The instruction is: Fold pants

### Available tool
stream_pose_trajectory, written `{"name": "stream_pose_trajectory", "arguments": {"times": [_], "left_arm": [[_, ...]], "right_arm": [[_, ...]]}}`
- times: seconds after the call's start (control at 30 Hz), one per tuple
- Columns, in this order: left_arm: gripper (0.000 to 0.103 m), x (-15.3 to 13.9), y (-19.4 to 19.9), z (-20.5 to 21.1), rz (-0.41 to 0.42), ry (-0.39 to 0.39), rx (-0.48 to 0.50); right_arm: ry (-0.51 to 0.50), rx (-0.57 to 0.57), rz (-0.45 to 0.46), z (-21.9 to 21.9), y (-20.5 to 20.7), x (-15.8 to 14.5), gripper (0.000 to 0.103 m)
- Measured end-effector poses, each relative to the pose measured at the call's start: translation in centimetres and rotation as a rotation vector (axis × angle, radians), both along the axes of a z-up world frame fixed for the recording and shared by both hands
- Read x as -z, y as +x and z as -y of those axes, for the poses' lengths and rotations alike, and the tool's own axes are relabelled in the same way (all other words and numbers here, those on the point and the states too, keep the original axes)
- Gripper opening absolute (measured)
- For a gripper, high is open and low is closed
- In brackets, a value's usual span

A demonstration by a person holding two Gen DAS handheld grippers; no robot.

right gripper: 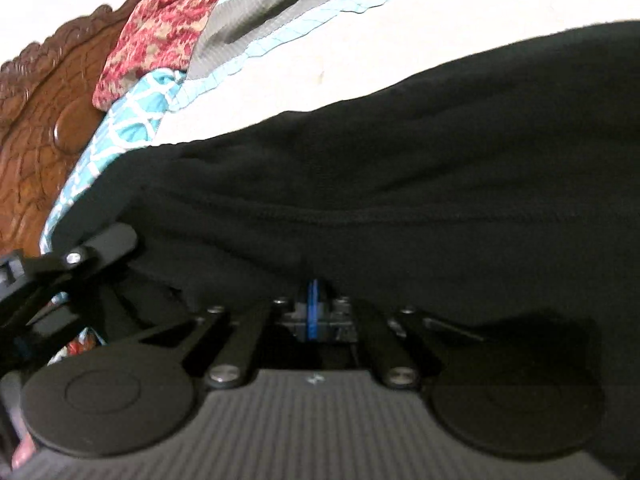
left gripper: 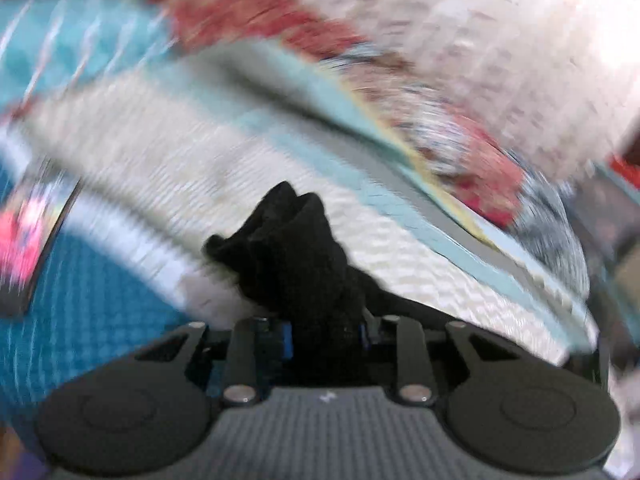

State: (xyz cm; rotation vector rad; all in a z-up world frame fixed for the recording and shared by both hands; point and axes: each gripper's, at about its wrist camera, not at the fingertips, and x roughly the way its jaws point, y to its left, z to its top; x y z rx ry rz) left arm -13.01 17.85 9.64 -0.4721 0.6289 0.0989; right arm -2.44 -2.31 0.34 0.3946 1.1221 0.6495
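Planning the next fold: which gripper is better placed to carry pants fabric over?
Left, probably. The left gripper has a bunch of the pants clamped and raised; the right gripper sits shut low at the fabric's edge.

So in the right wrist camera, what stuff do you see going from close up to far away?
The right tool, pinching the black pants → white bedspread → pale blue and grey stripes → red patterned cloth.
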Motion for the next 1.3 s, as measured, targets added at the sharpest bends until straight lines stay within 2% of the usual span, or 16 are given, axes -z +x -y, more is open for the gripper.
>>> {"name": "stream_pose_trajectory", "arguments": {"times": [0.03, 0.13, 0.3, 0.4, 0.47, 0.53, 0.57, 0.63, 0.67, 0.8, 0.93, 0.97, 1.0, 1.03, 1.17, 1.3], "left_arm": [[0.025, -0.5, 0.0, 1.3, 0.016, 0.043, 0.031], [0.025, -1.4, 0.5, 5.5, 0.049, 0.175, 0.147], [0.029, -0.3, 1.4, 12.7, 0.044, 0.343, 0.357], [0.05, 2.0, 1.8, 16.6, -0.006, 0.423, 0.488], [0.053, 3.2, 1.5, 18.8, -0.068, 0.467, 0.594], [0.057, 3.3, 0.3, 19.4, -0.044, 0.509, 0.646], [0.063, 2.7, -0.4, 19.3, -0.023, 0.512, 0.667], [0.069, 1.6, -1.4, 18.1, 0.001, 0.474, 0.674], [0.07, 1.0, -1.8, 17.2, 0.01, 0.437, 0.662], [0.071, -1.0, -2.4, 11.0, 0.014, 0.204, 0.514], [0.067, -0.7, -1.5, 5.3, -0.04, -0.007, 0.306], [0.065, -0.5, -1.3, 4.4, -0.055, -0.023, 0.267], [0.064, -0.3, -1.1, 3.8, -0.062, -0.032, 0.241], [0.063, -0.3, -1.0, 3.5, -0.064, -0.04, 0.229], [0.063, -0.3, -0.5, 3.6, -0.049, -0.052, 0.234], [0.059, 0.6, 1.4, 5.6, -0.067, -0.056, 0.284]], "right_arm": [[0.027, 0.02, -0.012, 0.6, 0.0, -0.3, 0.009], [0.129, 0.114, 0.021, 3.8, -0.5, -1.8, 0.009], [0.109, 0.271, 0.142, 10.6, -1.7, -4.6, 0.01], [0.106, 0.365, 0.145, 14.2, -2.3, -4.7, 0.01], [0.077, 0.403, 0.152, 15.6, -2.7, -4.5, 0.01], [0.052, 0.428, 0.167, 16.2, -3.1, -4.6, 0.014], [0.048, 0.434, 0.182, 16.3, -3.4, -4.7, 0.018], [0.043, 0.437, 0.212, 16.5, -3.7, -5.1, 0.045], [0.048, 0.429, 0.229, 16.1, -3.6, -5.2, 0.052], [0.061, 0.325, 0.271, 13.8, -3.0, -5.5, 0.086], [0.031, 0.242, 0.232, 10.9, -0.8, -4.2, 0.085], [0.03, 0.238, 0.206, 10.4, -0.2, -3.6, 0.077], [0.032, 0.236, 0.175, 9.9, 0.4, -3.3, 0.026], [0.032, 0.228, 0.145, 9.6, 0.8, -3.0, 0.013], [-0.06, 0.261, 0.287, 9.7, -1.6, -5.5, 0.013], [-0.157, 0.283, 0.213, 10.4, -0.7, -2.5, 0.021]]}}
